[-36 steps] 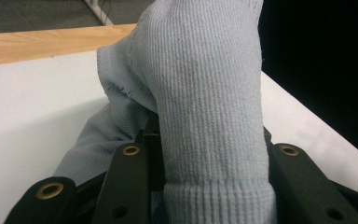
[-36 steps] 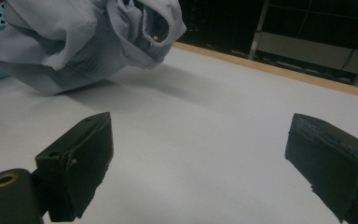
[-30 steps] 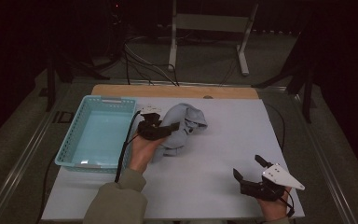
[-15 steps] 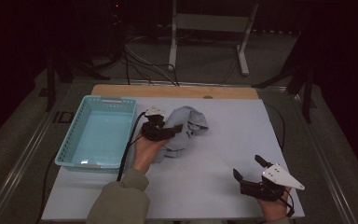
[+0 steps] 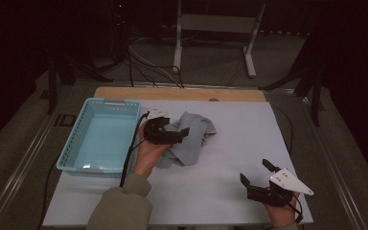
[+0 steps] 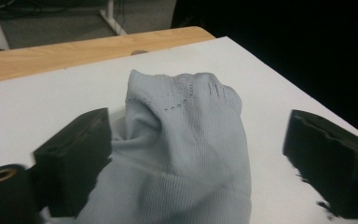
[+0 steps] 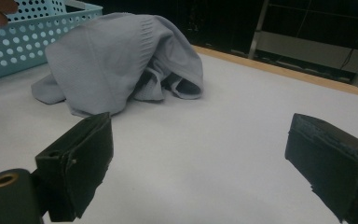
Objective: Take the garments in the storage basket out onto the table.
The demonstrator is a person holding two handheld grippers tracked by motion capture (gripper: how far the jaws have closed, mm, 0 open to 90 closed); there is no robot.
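Observation:
A crumpled light-grey knitted cloth (image 5: pixel 194 143) lies on the white table (image 5: pixel 235 143), just right of the blue basket. My left gripper (image 5: pixel 179 135) hovers over the cloth's left part, and its jaws have just been opening. In the left gripper view the cloth (image 6: pixel 186 149) bulges up between the two spread jaws; it leans against the left one and stands apart from the right one. My right gripper (image 5: pixel 254 171) rests near the table's front right corner, open, with bare table between its jaws (image 7: pixel 200 163). The cloth (image 7: pixel 116 60) lies well ahead of it.
A light-blue perforated basket (image 5: pixel 72 153) stands at the table's left with nothing in it; its wall (image 7: pixel 23 42) is also seen behind the cloth. A wooden strip (image 5: pixel 182 93) runs along the far edge. Cables and a metal stand (image 5: pixel 215 28) lie on the floor beyond.
The left gripper's jaws have spread apart and let go of the cloth, which has settled on the table. The right gripper has stayed where it was.

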